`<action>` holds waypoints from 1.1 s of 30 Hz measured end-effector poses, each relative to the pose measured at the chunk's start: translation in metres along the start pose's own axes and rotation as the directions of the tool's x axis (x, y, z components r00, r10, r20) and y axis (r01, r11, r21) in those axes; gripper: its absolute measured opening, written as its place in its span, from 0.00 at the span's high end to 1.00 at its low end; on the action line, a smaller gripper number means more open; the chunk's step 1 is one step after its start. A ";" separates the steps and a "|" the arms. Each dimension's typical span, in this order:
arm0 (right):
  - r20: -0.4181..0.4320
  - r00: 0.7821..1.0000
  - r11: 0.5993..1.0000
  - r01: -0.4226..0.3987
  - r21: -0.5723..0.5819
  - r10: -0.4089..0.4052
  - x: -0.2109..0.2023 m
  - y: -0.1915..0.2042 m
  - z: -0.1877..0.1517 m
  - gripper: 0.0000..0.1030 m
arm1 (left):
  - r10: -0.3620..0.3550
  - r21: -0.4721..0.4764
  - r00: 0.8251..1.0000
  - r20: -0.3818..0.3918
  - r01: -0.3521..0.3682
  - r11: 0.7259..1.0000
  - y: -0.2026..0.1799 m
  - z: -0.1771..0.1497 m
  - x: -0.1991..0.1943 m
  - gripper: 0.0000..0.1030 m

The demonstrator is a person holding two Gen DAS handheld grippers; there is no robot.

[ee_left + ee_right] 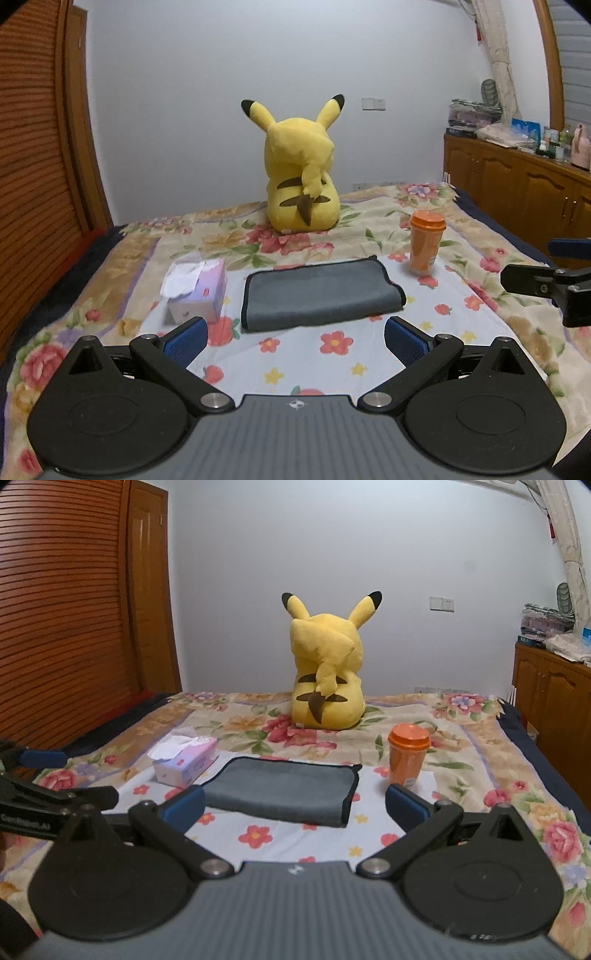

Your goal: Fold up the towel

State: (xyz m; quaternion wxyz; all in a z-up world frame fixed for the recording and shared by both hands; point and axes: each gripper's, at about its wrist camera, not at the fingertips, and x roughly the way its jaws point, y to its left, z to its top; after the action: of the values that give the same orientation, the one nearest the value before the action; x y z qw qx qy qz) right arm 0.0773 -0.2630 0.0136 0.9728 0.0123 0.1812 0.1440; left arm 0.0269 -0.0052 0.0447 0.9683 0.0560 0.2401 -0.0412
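A grey towel [319, 293] with a dark edge lies folded flat on the flowered bedspread; it also shows in the right wrist view [284, 790]. My left gripper [295, 338] is open and empty, held a little short of the towel's near edge. My right gripper [295, 805] is open and empty, just in front of the towel's near edge. The right gripper's fingers [532, 282] show at the right edge of the left wrist view, and the left gripper's fingers [74, 797] show at the left edge of the right wrist view.
A tissue box [195, 291] stands left of the towel and an orange lidded cup [424, 242] right of it. A yellow plush toy [301, 170] sits behind. A wooden wardrobe [33, 166] is at the left, a cabinet [517, 184] at the right.
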 end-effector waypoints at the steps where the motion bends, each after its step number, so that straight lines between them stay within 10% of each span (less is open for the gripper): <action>1: -0.003 1.000 1.000 0.000 -0.002 0.000 0.000 0.001 -0.002 0.00 | 0.002 -0.004 1.000 -0.002 -0.002 1.000 0.000 -0.004 0.000 0.00; 33: -0.112 0.993 0.999 0.043 -0.001 -0.043 0.011 0.005 -0.066 0.00 | 0.010 -0.043 0.997 -0.070 -0.013 0.999 0.001 -0.065 0.020 0.00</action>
State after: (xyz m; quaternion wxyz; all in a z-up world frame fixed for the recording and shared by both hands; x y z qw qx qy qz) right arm 0.0621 -0.2571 -0.0514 0.9640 0.0009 0.2357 0.1234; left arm 0.0147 0.0027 -0.0219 0.9605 0.0379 0.2743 -0.0285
